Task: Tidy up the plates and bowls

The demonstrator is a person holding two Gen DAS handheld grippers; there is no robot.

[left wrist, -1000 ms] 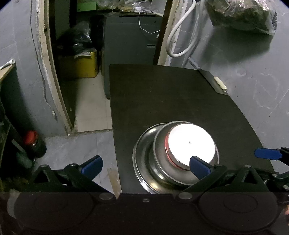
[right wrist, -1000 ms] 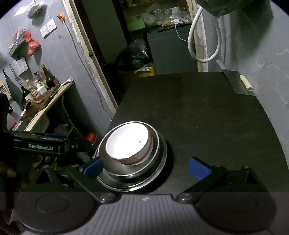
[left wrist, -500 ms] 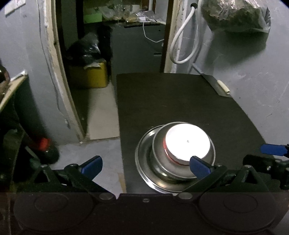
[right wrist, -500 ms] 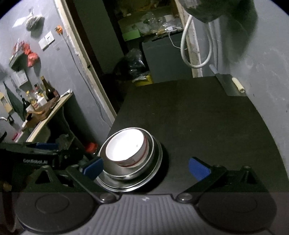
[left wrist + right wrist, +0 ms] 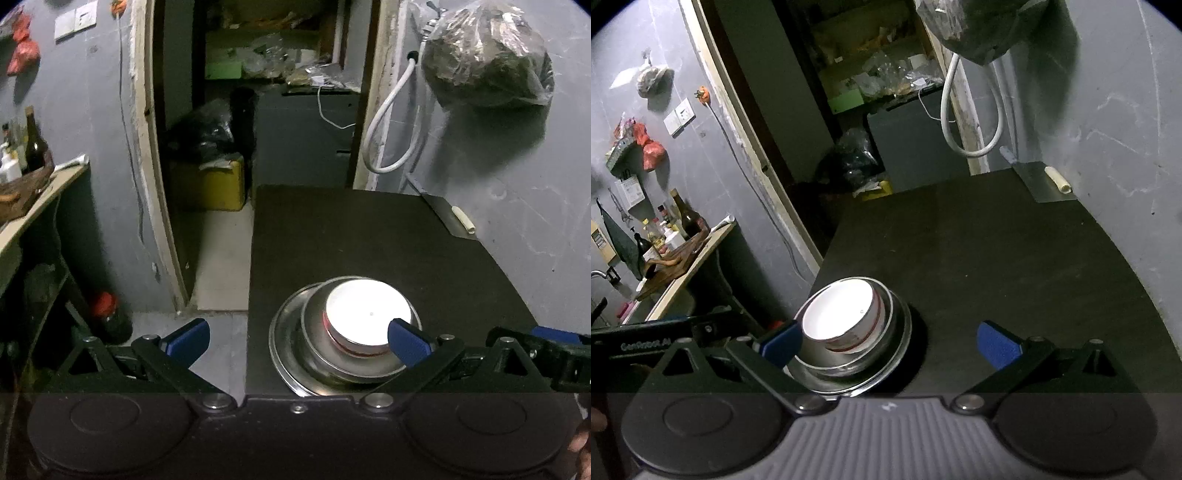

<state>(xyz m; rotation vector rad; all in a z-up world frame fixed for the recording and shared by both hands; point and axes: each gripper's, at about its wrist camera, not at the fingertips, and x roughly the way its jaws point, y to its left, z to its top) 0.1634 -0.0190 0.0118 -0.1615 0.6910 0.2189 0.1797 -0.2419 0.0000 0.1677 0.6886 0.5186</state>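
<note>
Left wrist view shows more of the room than a second ago: both tools have pulled back and up from the stack, and the doorway (image 5: 207, 147) and wooden side shelf with bottles (image 5: 676, 251) now show more fully. The left gripper (image 5: 295, 336) is spread wide and empty, as is the right gripper (image 5: 890, 343). Ahead of them, the white ceramic bowl with a red band (image 5: 369, 314) sits inside a steel bowl (image 5: 314, 332), nested on a round steel plate (image 5: 280, 343). This stack rests on the matte black tabletop (image 5: 369, 240), close to its near-left edge by the drop to the floor. Beyond it the tabletop lies open up to the grey wall (image 5: 517, 184), where a flat metal scraper (image 5: 1041, 181) lies.
</note>
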